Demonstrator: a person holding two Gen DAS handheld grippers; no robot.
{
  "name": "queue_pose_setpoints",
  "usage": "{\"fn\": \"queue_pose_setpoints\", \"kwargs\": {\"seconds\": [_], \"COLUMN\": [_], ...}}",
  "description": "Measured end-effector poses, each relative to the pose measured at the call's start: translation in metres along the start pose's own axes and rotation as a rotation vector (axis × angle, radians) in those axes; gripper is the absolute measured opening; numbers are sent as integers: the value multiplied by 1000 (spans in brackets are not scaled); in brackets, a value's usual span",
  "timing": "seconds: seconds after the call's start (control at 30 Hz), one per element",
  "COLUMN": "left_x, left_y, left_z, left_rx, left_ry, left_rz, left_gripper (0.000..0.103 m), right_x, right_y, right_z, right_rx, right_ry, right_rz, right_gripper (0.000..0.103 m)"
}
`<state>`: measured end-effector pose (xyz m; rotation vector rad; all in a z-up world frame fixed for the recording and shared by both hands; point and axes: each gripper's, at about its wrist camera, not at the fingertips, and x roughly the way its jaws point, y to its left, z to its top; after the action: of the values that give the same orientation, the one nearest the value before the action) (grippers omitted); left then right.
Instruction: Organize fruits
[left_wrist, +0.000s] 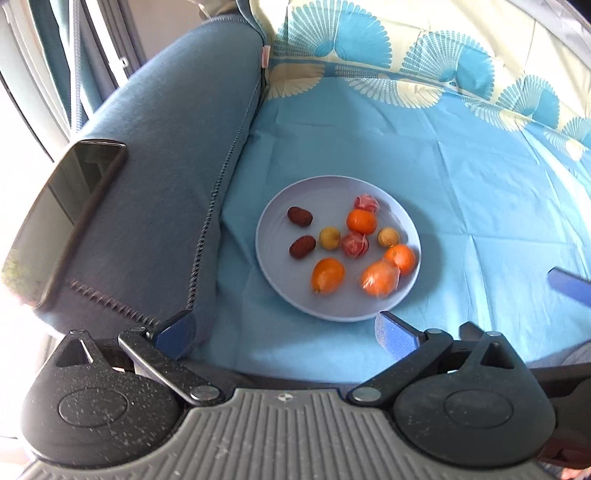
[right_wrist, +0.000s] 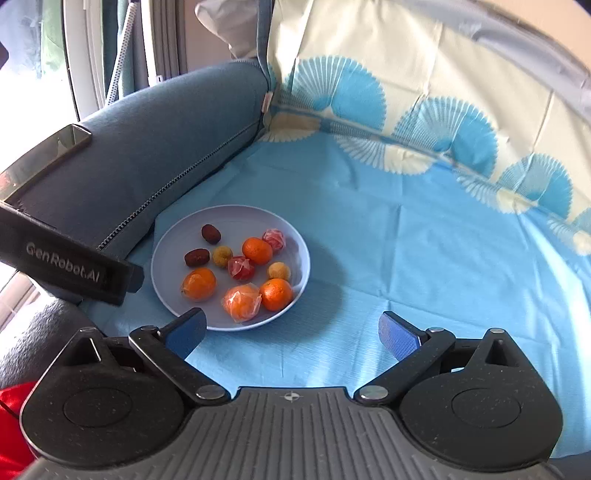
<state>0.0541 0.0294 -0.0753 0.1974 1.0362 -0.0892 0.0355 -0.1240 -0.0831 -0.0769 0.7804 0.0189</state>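
A pale lilac plate (left_wrist: 280, 288) (right_wrist: 166, 251) sits on a blue cloth and holds several fruits: oranges (left_wrist: 361, 220) (right_wrist: 257, 250), one orange in clear wrap (left_wrist: 379, 278) (right_wrist: 242, 301), two dark red dates (left_wrist: 300, 216) (right_wrist: 211, 233), two small yellow fruits (left_wrist: 329, 238) (right_wrist: 222, 256) and two wrapped red fruits (left_wrist: 354, 244) (right_wrist: 241, 268). My left gripper (left_wrist: 284, 332) is open and empty just in front of the plate. My right gripper (right_wrist: 293, 332) is open and empty at the plate's near right edge.
A blue-grey sofa armrest (left_wrist: 159, 177) (right_wrist: 147, 140) rises left of the plate, with a dark phone (left_wrist: 62, 218) (right_wrist: 44, 158) lying on it. The patterned blue cloth (left_wrist: 461, 184) (right_wrist: 424, 240) spreads to the right. The left gripper's body (right_wrist: 66, 262) shows at the left of the right wrist view.
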Motion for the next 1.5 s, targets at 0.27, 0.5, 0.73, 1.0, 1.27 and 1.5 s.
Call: {"fn": "queue_pose_setpoints", "kwargs": {"seconds": [0.27, 0.5, 0.73, 1.0, 1.27, 1.5], "left_x": [-31, -46, -52, -53, -53, -52], "left_y": [-2, -4, -12, -12, -12, -13], "left_z": [-16, -19, -20, -18, -18, -19], "left_rx": [-18, -23, -1, -7, -2, 0], "left_ry": [-58, -80, -83, -77, -79, -78], "left_rz": [26, 9, 12, 28, 36, 42], "left_gripper": [103, 103, 103, 103, 103, 103], "right_x": [-40, -61, -68, -69, -70, -69], "right_y": [5, 2, -7, -7, -6, -5], "right_z": [-15, -18, -19, -18, -17, -18], "right_rx": [-22, -8, 24, 17, 10, 6], "right_ry": [-53, -91, -105, -108, -109, -108], "right_rz": [-21, -46, -61, -51, -44, -44], "right_gripper": [100, 100, 100, 100, 100, 100]}}
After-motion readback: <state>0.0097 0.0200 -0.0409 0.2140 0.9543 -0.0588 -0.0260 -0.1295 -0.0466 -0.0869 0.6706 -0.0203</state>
